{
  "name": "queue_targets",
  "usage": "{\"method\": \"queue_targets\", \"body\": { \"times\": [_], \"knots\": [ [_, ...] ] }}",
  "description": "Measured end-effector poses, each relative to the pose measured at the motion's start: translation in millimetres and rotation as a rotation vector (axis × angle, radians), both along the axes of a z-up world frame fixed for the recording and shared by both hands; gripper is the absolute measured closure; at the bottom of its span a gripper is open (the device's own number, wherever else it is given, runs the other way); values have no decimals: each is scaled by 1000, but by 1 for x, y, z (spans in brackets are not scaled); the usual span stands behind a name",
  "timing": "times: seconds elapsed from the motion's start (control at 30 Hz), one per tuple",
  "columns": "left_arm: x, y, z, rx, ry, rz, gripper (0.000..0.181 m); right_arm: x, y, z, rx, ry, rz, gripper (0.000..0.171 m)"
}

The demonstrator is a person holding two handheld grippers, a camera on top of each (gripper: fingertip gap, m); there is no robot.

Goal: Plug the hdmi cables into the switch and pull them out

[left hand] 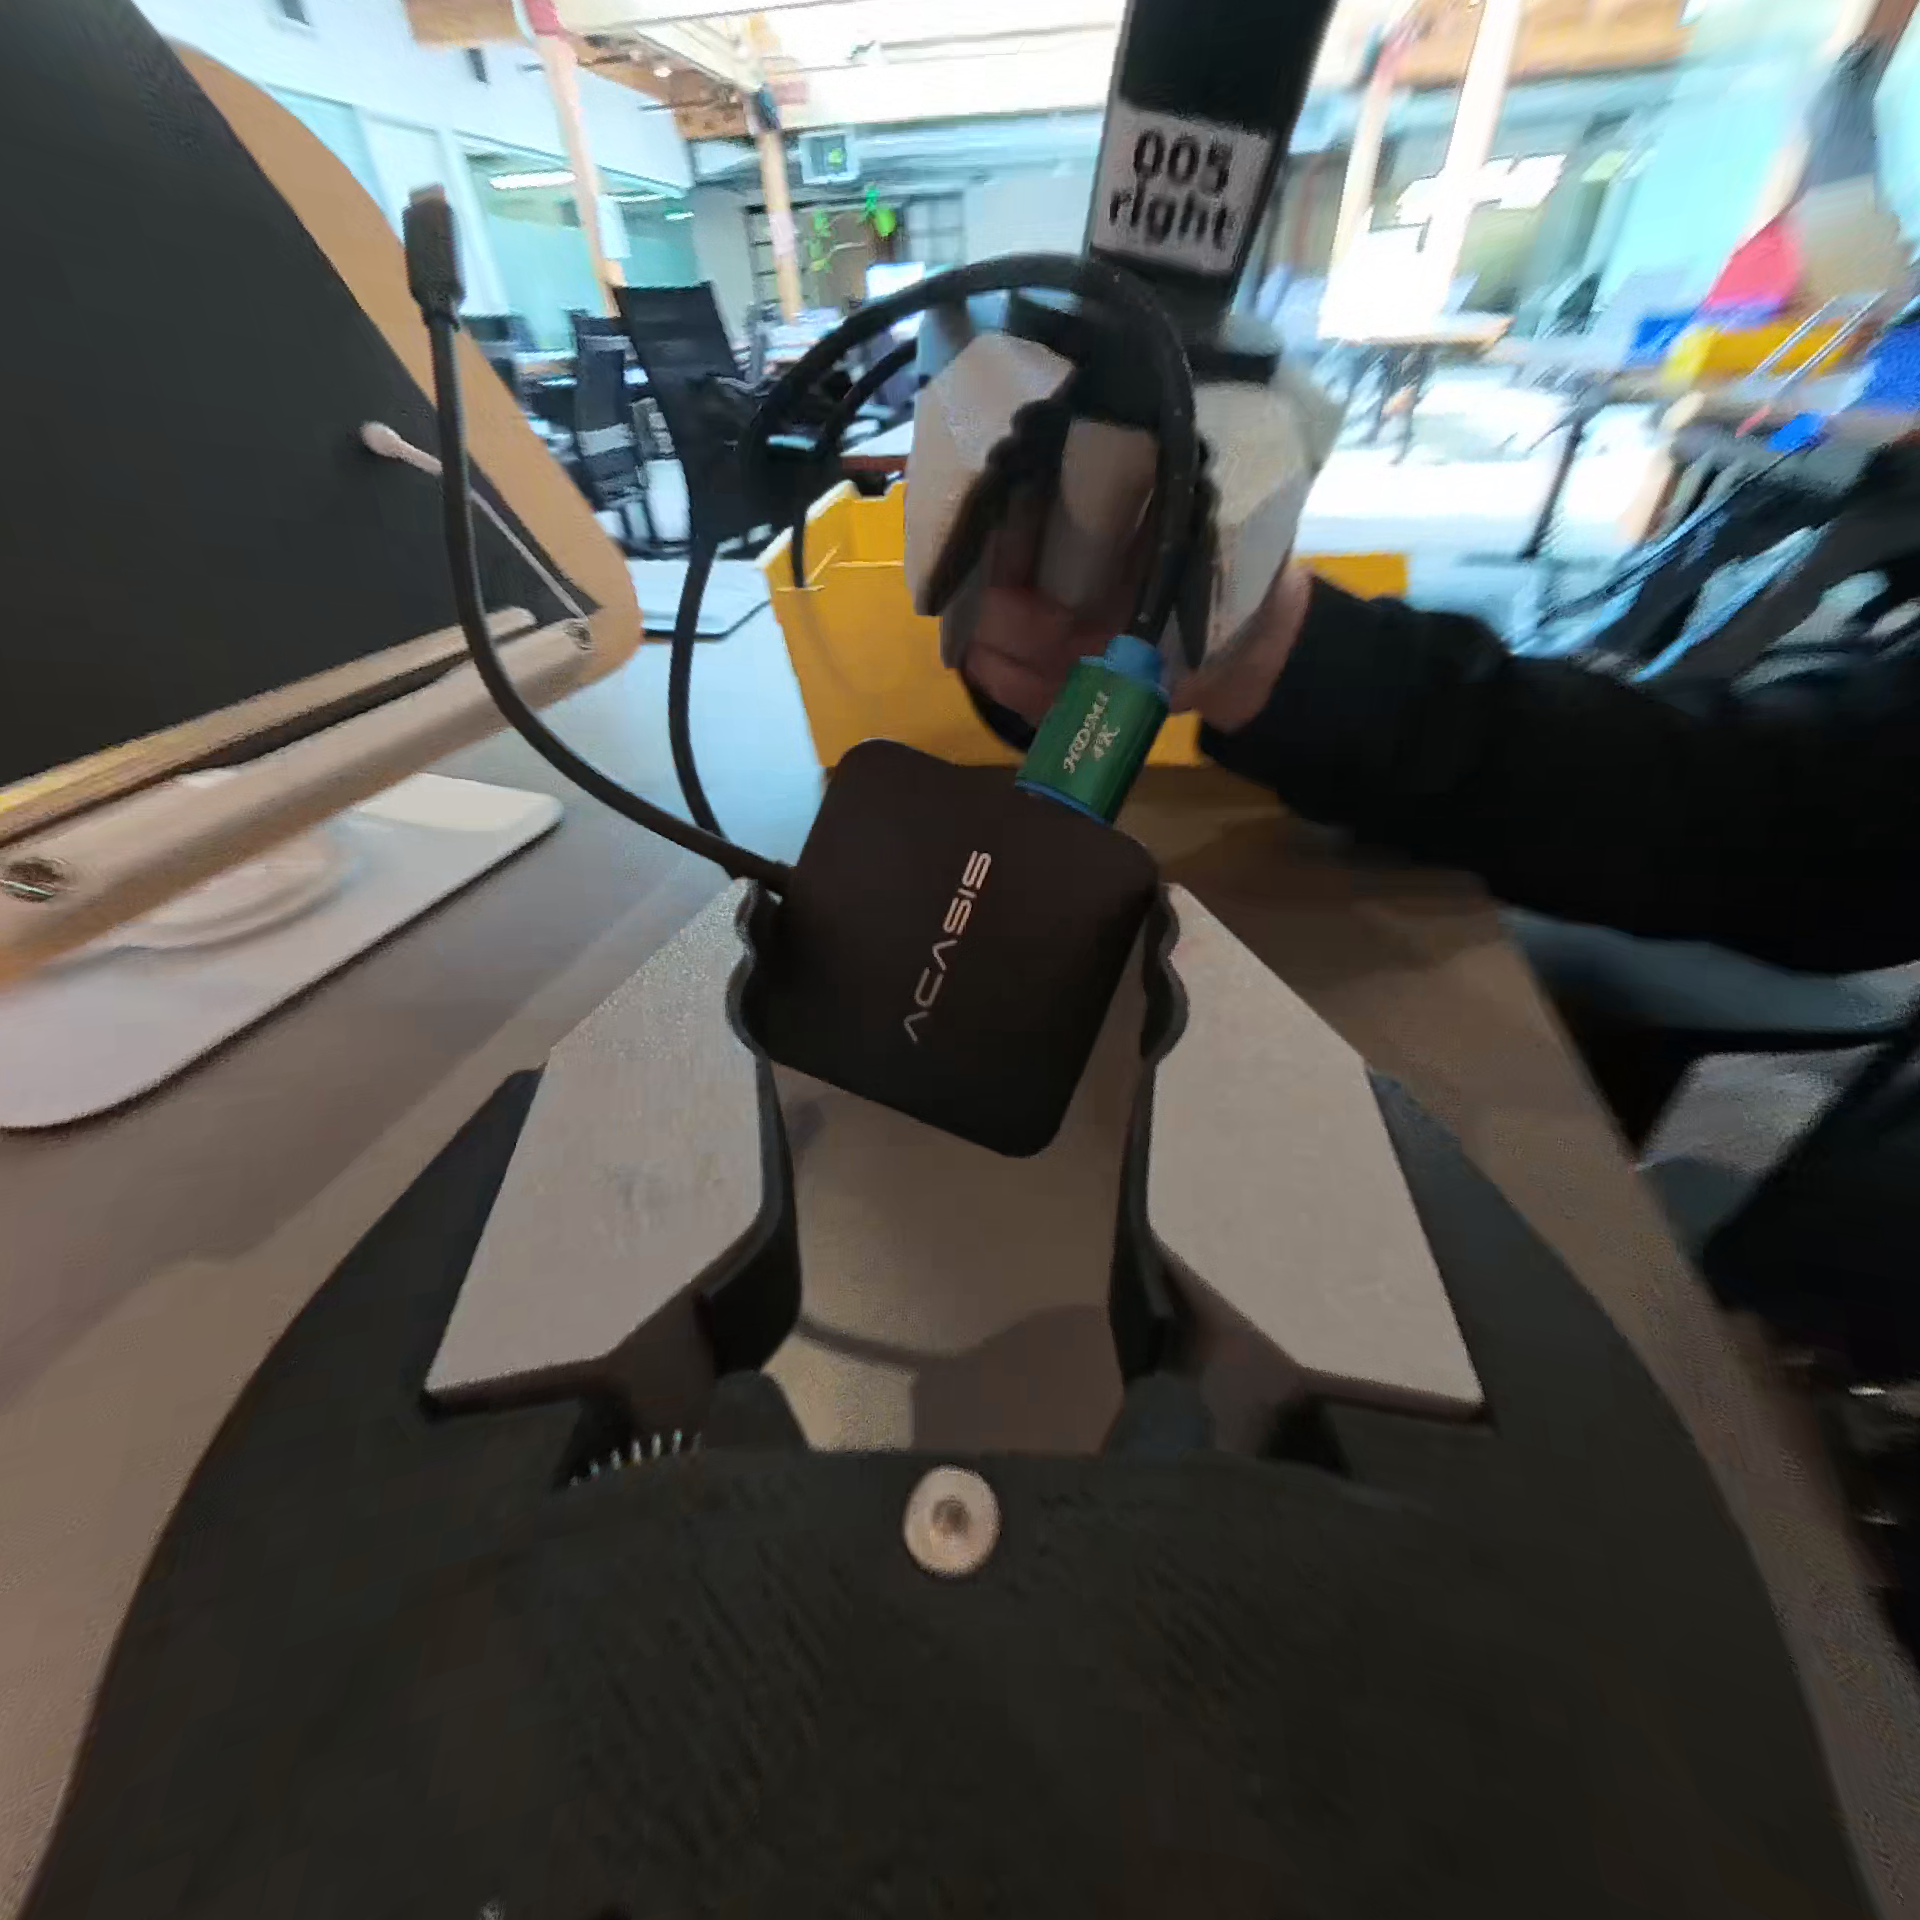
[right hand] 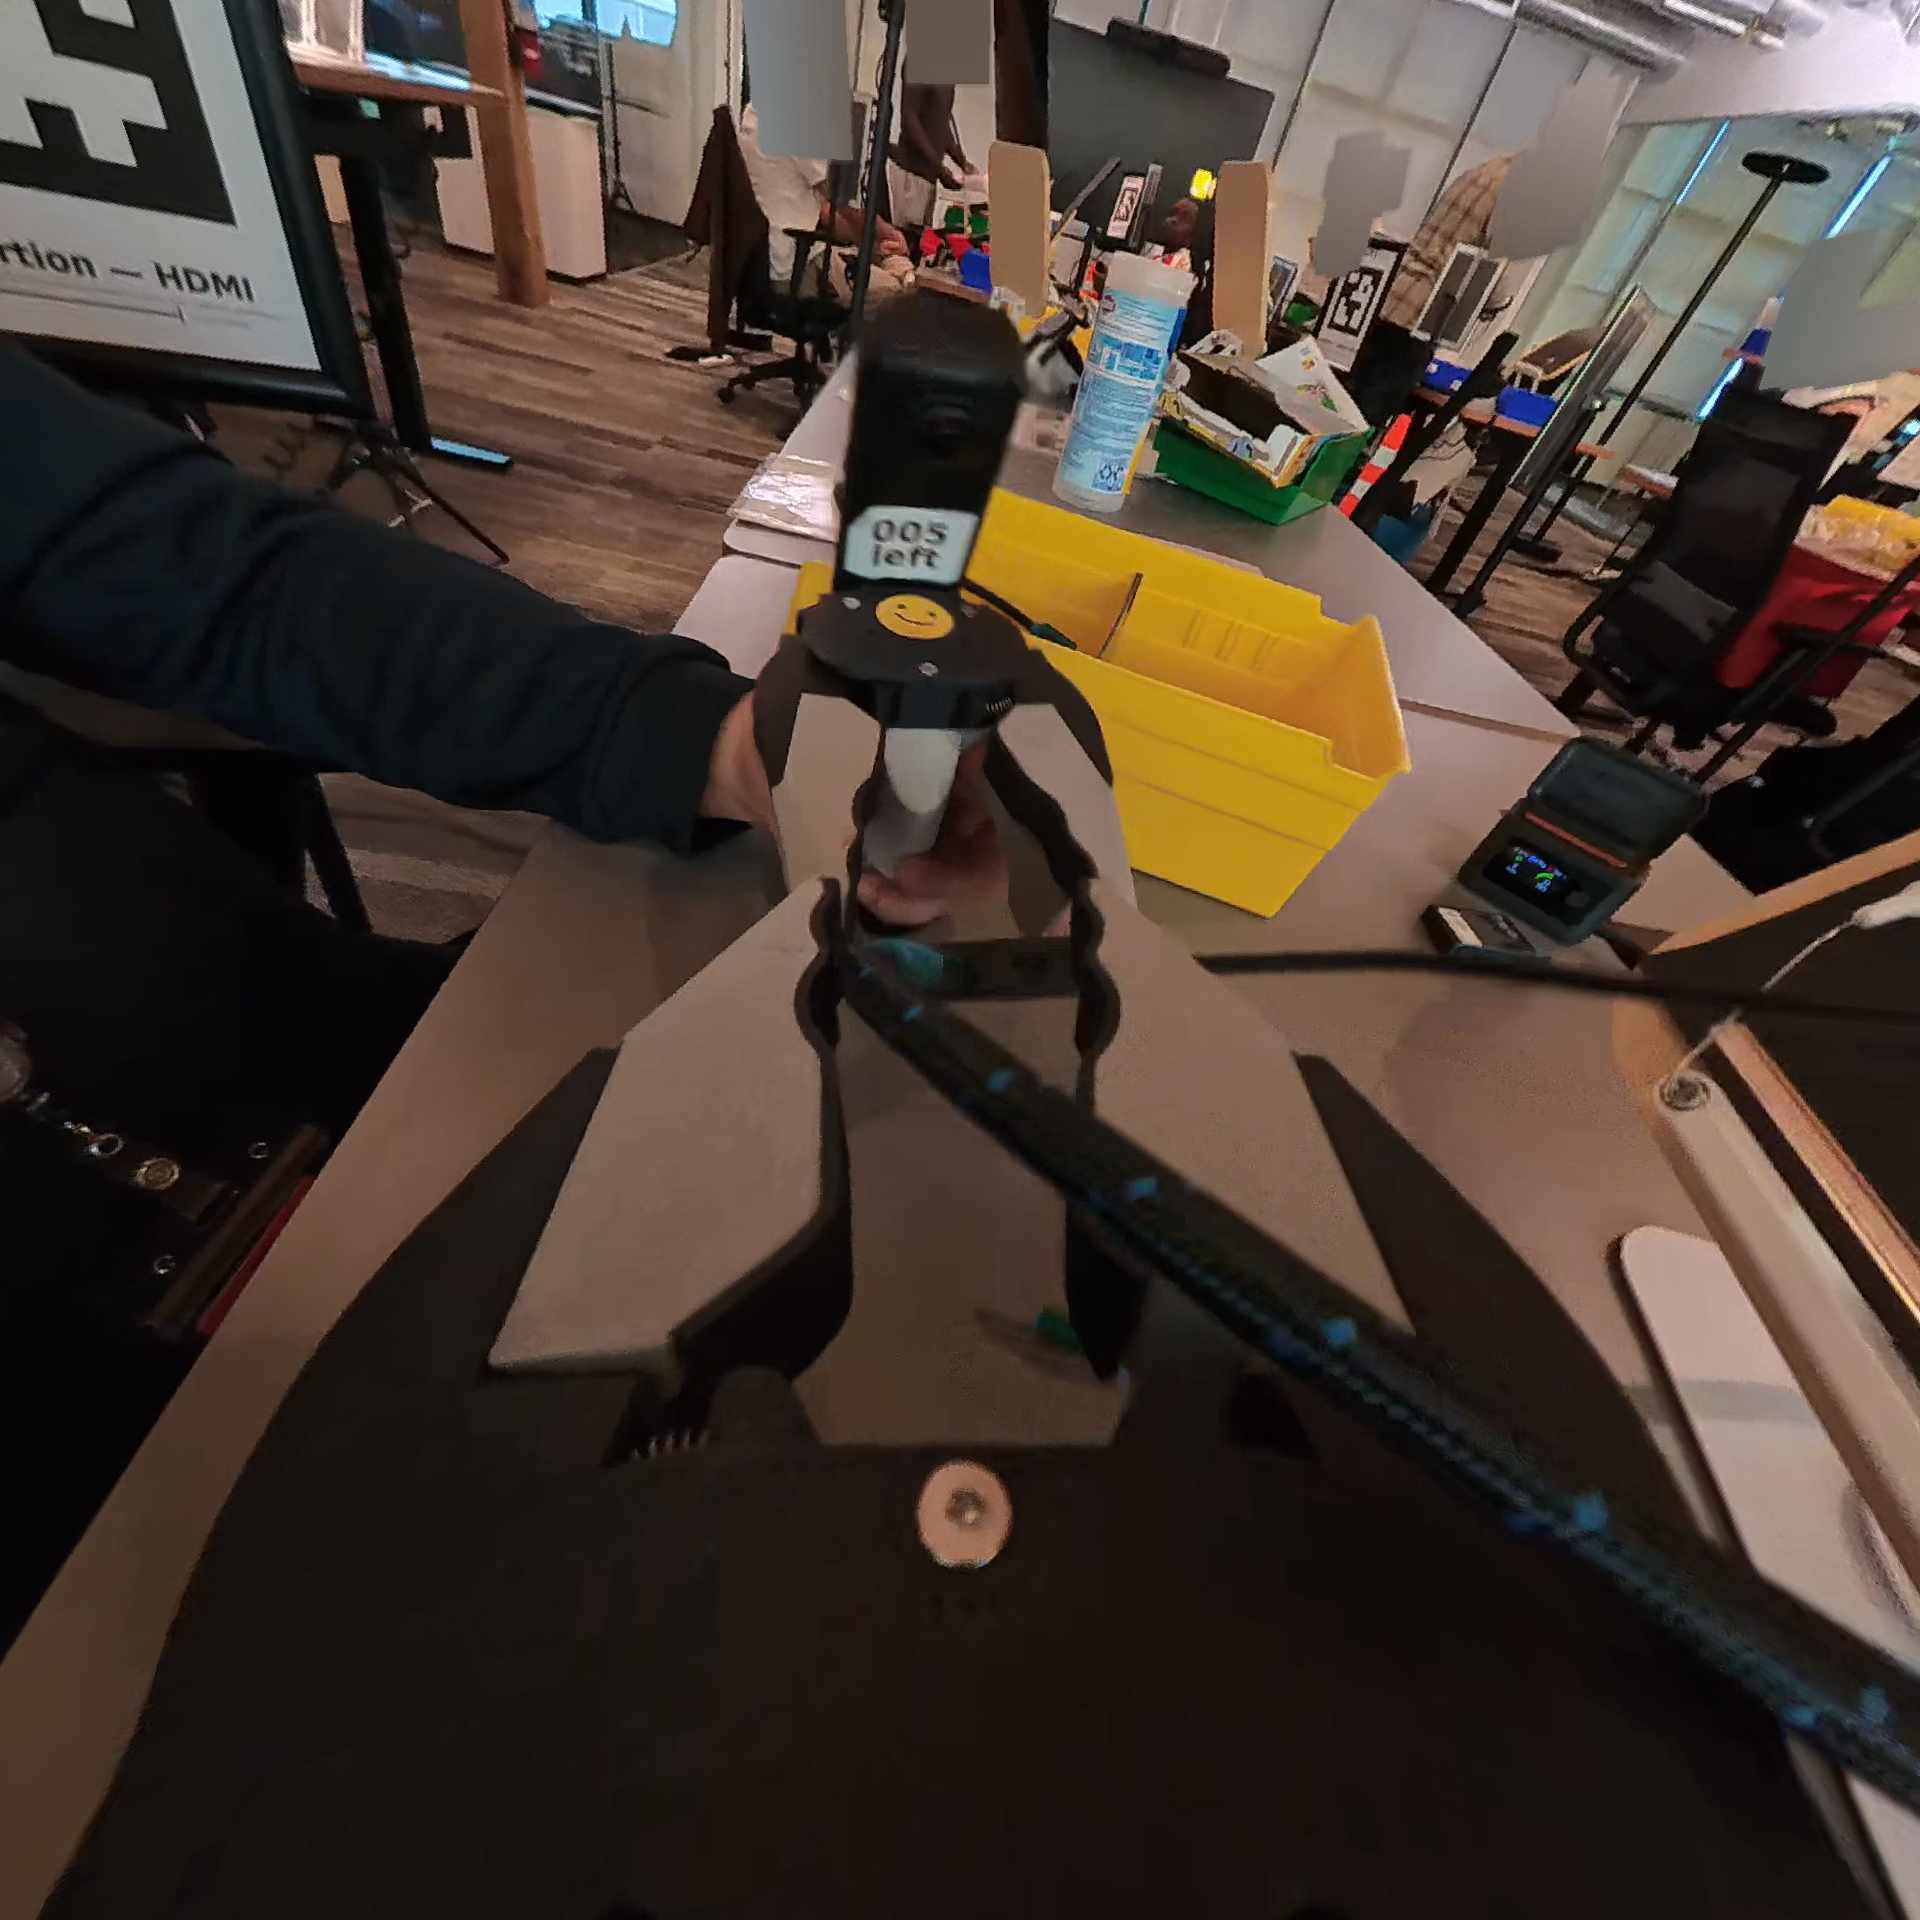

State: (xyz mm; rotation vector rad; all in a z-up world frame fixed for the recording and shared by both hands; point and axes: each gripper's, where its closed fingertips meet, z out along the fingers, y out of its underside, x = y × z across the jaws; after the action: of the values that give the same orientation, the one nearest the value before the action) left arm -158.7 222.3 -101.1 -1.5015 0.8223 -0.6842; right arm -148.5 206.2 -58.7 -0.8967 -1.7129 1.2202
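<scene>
My left gripper is shut on the black square switch and holds it above the table. The switch's own thin lead ends in a small plug that sticks up at the left. A green and blue HDMI plug sits at the switch's far edge. Its black braided cable runs back between the fingers of my right gripper. Those jaws stand wider apart than the cable, which lies against one finger. The right gripper also shows in the left wrist view, just behind the plug. The switch shows edge-on.
A yellow bin stands on the table behind the grippers. A wooden board with a black panel and a white stand base lie to the left. A small device with a screen and a wipes canister stand farther back. There is about 5 cm between the tips of the two grippers.
</scene>
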Motion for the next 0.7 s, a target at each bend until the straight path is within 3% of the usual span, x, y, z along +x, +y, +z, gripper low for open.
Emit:
{"method": "queue_targets", "body": {
  "times": [0.3, 0.4, 0.7],
  "knots": [
    [-11, 11, -13, 176, 248, 196, 111, 4, 7, -31, 70, -118, -3, 146],
    [-14, 13, -17, 171, 256, 218, 111, 2, 9, -38, 126, -117, -18, 156],
    [-21, 19, -33, 118, 350, 259, 112, -5, 14, -52, 295, -125, -78, 158]
  ]
}}
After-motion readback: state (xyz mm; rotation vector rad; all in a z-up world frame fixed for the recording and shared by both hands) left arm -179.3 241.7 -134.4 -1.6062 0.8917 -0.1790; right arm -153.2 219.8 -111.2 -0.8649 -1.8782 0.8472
